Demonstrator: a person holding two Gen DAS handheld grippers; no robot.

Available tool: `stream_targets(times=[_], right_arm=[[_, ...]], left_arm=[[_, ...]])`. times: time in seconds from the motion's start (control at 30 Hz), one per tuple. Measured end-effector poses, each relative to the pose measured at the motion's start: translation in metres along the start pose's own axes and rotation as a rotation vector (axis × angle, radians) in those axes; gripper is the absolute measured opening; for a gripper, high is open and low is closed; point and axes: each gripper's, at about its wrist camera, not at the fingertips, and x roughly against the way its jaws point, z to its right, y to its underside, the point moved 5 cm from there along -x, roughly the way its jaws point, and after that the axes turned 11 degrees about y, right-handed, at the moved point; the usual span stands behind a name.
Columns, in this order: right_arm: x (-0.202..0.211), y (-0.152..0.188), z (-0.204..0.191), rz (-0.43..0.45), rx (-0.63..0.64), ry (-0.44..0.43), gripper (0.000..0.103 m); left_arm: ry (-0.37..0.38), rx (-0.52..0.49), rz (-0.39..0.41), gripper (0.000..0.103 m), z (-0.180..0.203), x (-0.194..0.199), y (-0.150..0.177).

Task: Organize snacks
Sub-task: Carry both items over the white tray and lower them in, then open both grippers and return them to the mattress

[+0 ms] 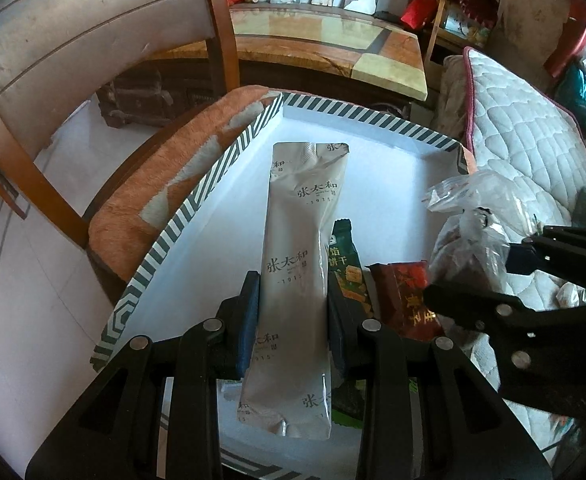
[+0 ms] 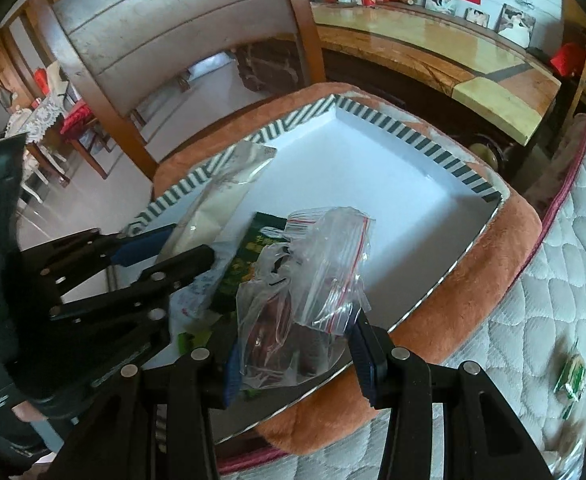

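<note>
My left gripper [image 1: 293, 320] is shut on a long silver snack pouch [image 1: 301, 240] and holds it over a white tray with a striped rim [image 1: 213, 176]. A green snack packet [image 1: 347, 268] and a red snack packet [image 1: 409, 300] lie in the tray beside it. My right gripper [image 2: 297, 352] is shut on a clear zip bag [image 2: 313, 276] with dark brown pieces inside, at the tray's near right corner. The left gripper [image 2: 173, 252] with the silver pouch [image 2: 217, 200] shows at the left of the right wrist view, and the green packet [image 2: 253, 256] lies under the bag.
The tray [image 2: 373, 168] rests on an orange cushion [image 2: 493, 256] on a wooden chair [image 2: 165, 32]. A quilted white mattress [image 2: 553, 320] lies to the right, with a small green-and-white wrapper [image 2: 571, 376] on it. A wooden table [image 1: 333, 36] stands behind.
</note>
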Motion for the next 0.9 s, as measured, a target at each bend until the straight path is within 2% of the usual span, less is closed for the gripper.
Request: stream_targets(times=[0.37,0.57,0.63,0.7,0.8,0.9], right_arm=[[-0.032,-0.005,0.01,-0.053,-0.025,0.005,0.044],[-0.021,-0.004,0.011,-0.03,-0.074,-0.044,0.054],[-0.015,-0.004,0.012,-0.017,-0.1,-0.067,0.054],[-0.005,-0.001,0.013,-0.002,-0.121,-0.091,0.055],[0.006,0.005,0.014,0.01,-0.127,-0.096,0.055],[0.019,0.015,0.016,0.026,-0.142,-0.105,0.055]], left_arm=[[-0.013,0.014,-0.005,0.03,-0.004,-0.009,-0.003],[-0.026,0.019,0.003,0.033,-0.004,-0.009,-0.003],[-0.029,0.015,0.006,0.041,-0.003,-0.008,-0.003],[-0.032,0.01,0.009,0.045,-0.002,-0.004,-0.003],[-0.045,-0.002,0.031,0.055,0.001,0.005,-0.004],[-0.054,-0.004,0.049,0.059,0.003,0.016,-0.004]])
